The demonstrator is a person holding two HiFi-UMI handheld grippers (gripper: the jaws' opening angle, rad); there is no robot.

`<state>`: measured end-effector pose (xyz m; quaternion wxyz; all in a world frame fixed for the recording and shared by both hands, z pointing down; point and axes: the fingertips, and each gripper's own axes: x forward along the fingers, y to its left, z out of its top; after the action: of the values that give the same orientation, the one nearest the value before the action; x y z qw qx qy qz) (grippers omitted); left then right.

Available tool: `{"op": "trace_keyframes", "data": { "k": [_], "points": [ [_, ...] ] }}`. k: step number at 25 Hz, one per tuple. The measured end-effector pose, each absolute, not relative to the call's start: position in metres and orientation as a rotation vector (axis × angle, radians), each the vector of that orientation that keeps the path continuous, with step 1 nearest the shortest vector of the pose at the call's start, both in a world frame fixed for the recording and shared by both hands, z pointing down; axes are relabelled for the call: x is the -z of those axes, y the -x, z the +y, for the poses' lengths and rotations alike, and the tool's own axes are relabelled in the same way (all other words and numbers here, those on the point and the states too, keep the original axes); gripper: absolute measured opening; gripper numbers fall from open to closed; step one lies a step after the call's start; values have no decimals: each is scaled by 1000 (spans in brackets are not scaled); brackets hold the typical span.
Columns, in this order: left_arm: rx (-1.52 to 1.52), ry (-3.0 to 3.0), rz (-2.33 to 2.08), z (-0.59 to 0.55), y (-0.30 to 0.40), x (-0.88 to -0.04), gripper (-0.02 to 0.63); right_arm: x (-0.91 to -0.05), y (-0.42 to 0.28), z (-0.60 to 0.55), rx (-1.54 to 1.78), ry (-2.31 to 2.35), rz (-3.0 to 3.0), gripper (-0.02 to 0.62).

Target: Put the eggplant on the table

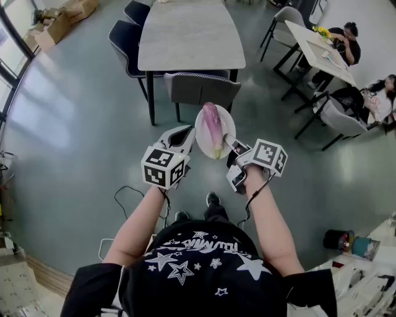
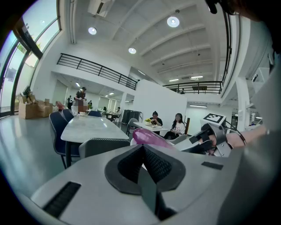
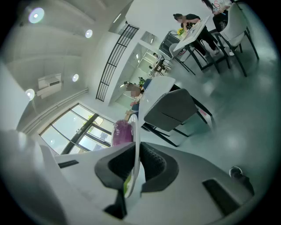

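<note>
Right gripper (image 1: pixel 229 143) clamped on the rim of the white plate (image 1: pixel 229 124), the eggplant (image 1: pixel 212 130) lying along it, held up over the floor (image 1: pixel 80 124). Left gripper (image 1: pixel 185 132) sits at the plate's 9 o'clock, jaws pressed together on nothing. The grey worktop (image 1: pixel 189 34) is well off at 12 o'clock.

Long grey table (image 1: pixel 189 34) ahead, pale stone-look top, dark legs. Stands on a glossy grey-green floor (image 1: pixel 74 124), with dark blue chairs (image 1: pixel 125 38) along its left side and a grey chair (image 1: pixel 201 86) pushed in at the near end. Also on the floor: cardboard boxes (image 1: pixel 62 17) far off at the left, thin cable (image 1: pixel 124 193) looping much nearer. Up in the air, between table and cable, white plate (image 1: pixel 229 124), tilted, carrying the eggplant (image 1: pixel 212 130).
</note>
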<state>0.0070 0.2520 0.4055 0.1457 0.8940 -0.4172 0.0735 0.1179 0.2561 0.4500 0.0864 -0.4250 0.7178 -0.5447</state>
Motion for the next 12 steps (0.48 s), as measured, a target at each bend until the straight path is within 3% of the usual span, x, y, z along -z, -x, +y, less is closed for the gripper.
{"op": "trace_keyframes", "data": {
  "k": [12],
  "points": [
    [-223,-2528,-1227,267,-4,-421,8,-464,-113,262,1712,1227,2066,31]
  ]
}}
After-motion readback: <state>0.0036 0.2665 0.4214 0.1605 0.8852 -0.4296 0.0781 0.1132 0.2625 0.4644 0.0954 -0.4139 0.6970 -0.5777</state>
